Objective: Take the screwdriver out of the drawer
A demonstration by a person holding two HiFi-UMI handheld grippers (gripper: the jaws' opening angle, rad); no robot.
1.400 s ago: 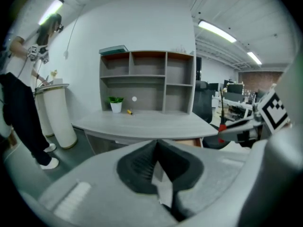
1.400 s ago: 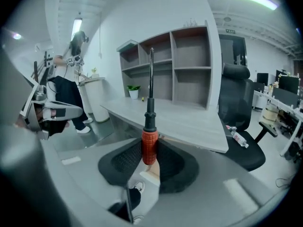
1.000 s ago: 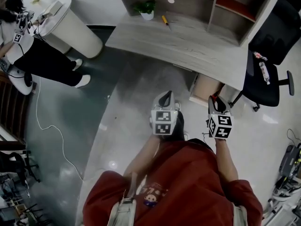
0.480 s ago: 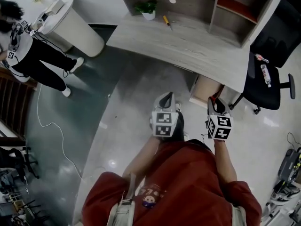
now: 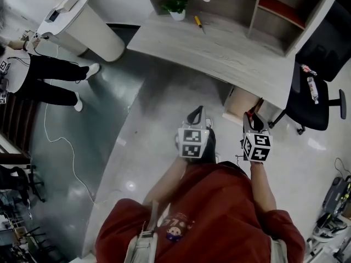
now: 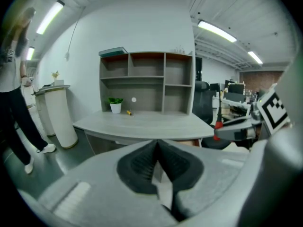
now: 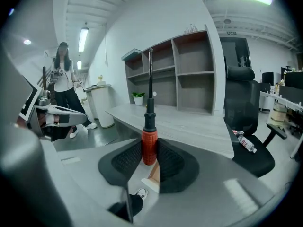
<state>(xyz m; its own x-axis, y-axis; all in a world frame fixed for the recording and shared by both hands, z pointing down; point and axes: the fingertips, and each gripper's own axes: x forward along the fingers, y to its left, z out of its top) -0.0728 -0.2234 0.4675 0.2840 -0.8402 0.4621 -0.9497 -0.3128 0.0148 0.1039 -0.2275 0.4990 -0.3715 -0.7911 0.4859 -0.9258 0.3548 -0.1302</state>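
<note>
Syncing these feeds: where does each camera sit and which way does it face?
Head view: on the person's head, facing steeply down at desk; torso, left gripper, right gripper show.
Left gripper view: rides that gripper, facing desk and shelves; its shut fingers show.
Right gripper view: likewise; its fingers clamp the screwdriver.
All share the potted plant.
</note>
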